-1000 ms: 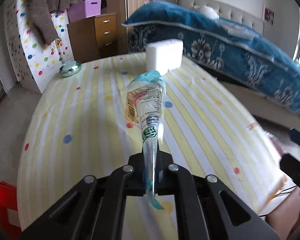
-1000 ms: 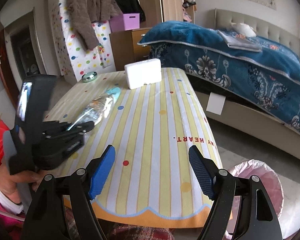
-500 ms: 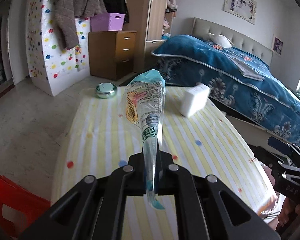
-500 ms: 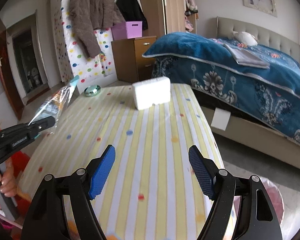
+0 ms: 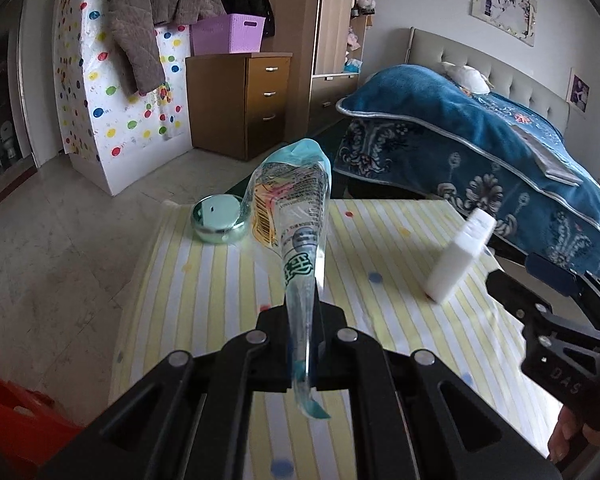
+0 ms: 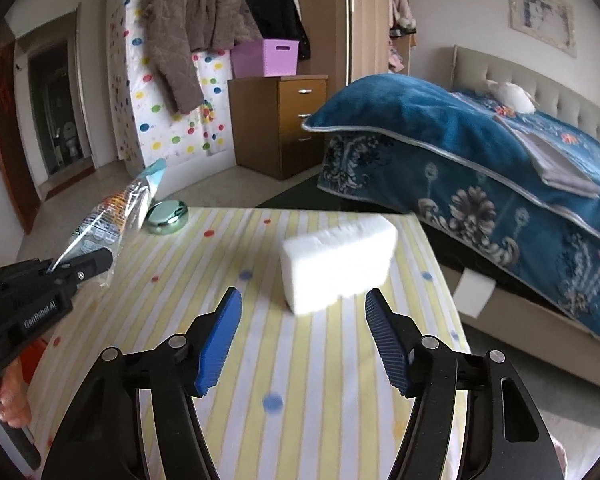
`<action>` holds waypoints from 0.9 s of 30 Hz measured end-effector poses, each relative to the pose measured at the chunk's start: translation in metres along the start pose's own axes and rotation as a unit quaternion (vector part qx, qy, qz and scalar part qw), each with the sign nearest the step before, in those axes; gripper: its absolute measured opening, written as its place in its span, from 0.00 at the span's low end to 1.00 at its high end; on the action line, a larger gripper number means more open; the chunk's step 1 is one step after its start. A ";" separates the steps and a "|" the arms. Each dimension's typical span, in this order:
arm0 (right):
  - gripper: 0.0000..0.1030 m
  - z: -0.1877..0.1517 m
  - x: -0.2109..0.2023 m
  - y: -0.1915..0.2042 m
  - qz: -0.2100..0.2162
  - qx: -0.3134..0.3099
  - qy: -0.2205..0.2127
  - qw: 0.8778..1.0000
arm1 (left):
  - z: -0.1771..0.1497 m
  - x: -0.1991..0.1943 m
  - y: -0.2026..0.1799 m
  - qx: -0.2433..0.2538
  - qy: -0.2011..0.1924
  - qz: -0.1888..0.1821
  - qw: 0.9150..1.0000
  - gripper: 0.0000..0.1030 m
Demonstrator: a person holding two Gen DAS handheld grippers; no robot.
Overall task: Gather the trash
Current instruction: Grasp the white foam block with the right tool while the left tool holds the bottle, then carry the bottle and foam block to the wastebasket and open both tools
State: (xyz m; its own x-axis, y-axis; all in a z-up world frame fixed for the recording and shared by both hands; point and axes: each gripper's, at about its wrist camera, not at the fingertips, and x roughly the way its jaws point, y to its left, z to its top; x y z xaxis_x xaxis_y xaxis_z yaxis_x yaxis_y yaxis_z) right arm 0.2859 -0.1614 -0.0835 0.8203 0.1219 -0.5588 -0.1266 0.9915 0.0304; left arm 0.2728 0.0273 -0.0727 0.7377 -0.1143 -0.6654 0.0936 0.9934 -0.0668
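My left gripper is shut on the narrow end of a clear plastic wrapper with a teal tip, held up above the table. The same wrapper and left gripper show at the left of the right wrist view. A white foam block lies on the yellow striped tablecloth; it also shows in the left wrist view. My right gripper is open with blue pads, just short of the block, which sits ahead between the fingers.
A round green tin sits at the table's far left corner, also in the left wrist view. A bed with a blue blanket stands right of the table. A wooden drawer unit stands behind. A red object is low left.
My left gripper has lifted the wrapper off the table and swung left. My right gripper has moved forward over the table toward the white block.
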 end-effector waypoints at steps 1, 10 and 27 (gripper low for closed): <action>0.63 0.005 0.010 0.003 -0.007 -0.002 0.001 1.000 | 0.002 0.006 0.000 0.000 0.002 0.001 1.000 0.03; 0.49 0.023 0.055 0.014 -0.037 0.019 0.028 0.999 | -0.003 0.037 0.001 -0.008 0.023 -0.003 1.000 0.03; 0.25 -0.046 -0.077 -0.013 0.051 0.004 0.000 0.999 | -0.073 -0.065 -0.044 0.005 0.018 -0.066 0.998 0.03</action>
State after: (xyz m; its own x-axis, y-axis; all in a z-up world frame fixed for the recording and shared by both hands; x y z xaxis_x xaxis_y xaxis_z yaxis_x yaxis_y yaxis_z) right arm 0.1981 -0.1858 -0.0792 0.8035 0.2218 -0.5524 -0.2048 0.9744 0.0933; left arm 0.1718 -0.0078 -0.0806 0.6942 -0.2440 -0.6771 0.1955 0.9693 -0.1489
